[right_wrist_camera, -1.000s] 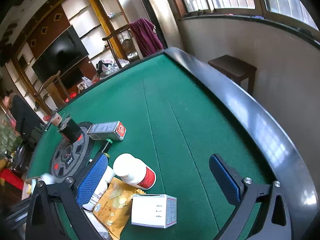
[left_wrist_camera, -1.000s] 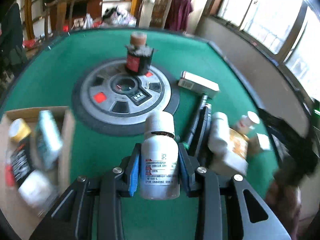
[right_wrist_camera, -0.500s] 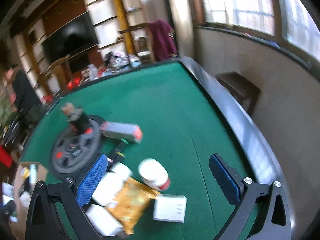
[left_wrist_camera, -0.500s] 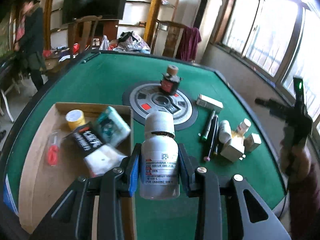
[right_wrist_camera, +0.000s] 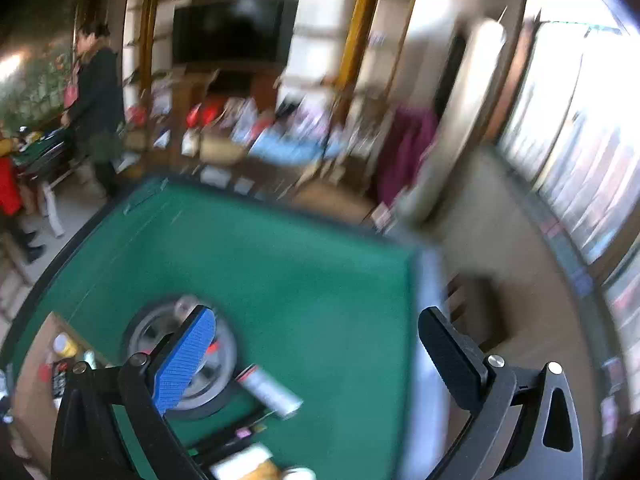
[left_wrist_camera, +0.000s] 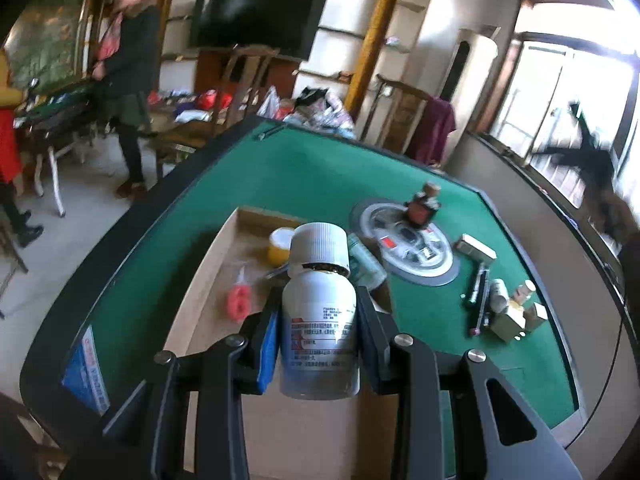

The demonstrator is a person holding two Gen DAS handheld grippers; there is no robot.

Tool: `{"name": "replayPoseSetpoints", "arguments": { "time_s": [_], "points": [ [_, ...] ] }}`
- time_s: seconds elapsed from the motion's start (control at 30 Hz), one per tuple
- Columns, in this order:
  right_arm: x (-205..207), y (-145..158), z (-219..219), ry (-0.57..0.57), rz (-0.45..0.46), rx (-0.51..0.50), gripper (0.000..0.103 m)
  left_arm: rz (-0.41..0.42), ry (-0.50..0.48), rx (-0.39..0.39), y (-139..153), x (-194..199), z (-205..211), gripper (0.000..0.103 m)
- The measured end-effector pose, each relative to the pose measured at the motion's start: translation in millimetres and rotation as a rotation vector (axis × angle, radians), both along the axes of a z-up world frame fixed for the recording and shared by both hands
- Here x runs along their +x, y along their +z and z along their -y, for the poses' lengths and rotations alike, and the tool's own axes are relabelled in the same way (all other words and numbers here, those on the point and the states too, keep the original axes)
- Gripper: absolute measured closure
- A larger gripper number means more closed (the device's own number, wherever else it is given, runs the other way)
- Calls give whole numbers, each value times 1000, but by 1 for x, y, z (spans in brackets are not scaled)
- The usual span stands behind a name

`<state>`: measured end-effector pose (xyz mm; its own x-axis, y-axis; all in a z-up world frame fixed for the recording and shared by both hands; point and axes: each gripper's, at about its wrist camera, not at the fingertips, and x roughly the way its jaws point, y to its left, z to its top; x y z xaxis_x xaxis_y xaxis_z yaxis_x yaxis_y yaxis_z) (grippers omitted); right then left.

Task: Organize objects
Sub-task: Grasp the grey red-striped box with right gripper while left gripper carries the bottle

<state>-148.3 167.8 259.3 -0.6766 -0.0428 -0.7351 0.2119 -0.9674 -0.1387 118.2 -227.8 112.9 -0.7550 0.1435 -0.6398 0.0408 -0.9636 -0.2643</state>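
White plastic pill bottle (left_wrist_camera: 319, 320), upright, is clamped between the blue-padded jaws of the left gripper (left_wrist_camera: 318, 338); its label print is too small to read. Below it lies an open cardboard box (left_wrist_camera: 208, 280) on the green felt tabletop (left_wrist_camera: 304, 168), holding a yellow tape roll (left_wrist_camera: 280, 245). The right gripper (right_wrist_camera: 320, 356), blurred, has its jaws wide apart, empty.

- Left gripper (left_wrist_camera: 318, 344) clamped on upright white bottle (left_wrist_camera: 319, 320).
- Cardboard box (left_wrist_camera: 208, 272) at green table's (left_wrist_camera: 304, 172) left edge; yellow tape roll (left_wrist_camera: 280, 245) in far corner.
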Motion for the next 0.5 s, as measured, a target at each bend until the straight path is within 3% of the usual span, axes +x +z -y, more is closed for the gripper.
{"name": "replayPoseSetpoints", "arguments": {
  "time_s": [0.1,0.2,0.33,0.5],
  "points": [
    [-26,-98,10,49,210,5,5,35,10,29,-9,-10,12,70],
    [-38,-165,15,101,342,15,15,45,9,15,-15,-20,13,70],
    [-52,-202,19,144,389,18,15,71,-3,29,-26,-34,10,70],
    [-56,-228,15,169,415,40,15,110,-18,37,-42,-48,4,70]
  ]
}}
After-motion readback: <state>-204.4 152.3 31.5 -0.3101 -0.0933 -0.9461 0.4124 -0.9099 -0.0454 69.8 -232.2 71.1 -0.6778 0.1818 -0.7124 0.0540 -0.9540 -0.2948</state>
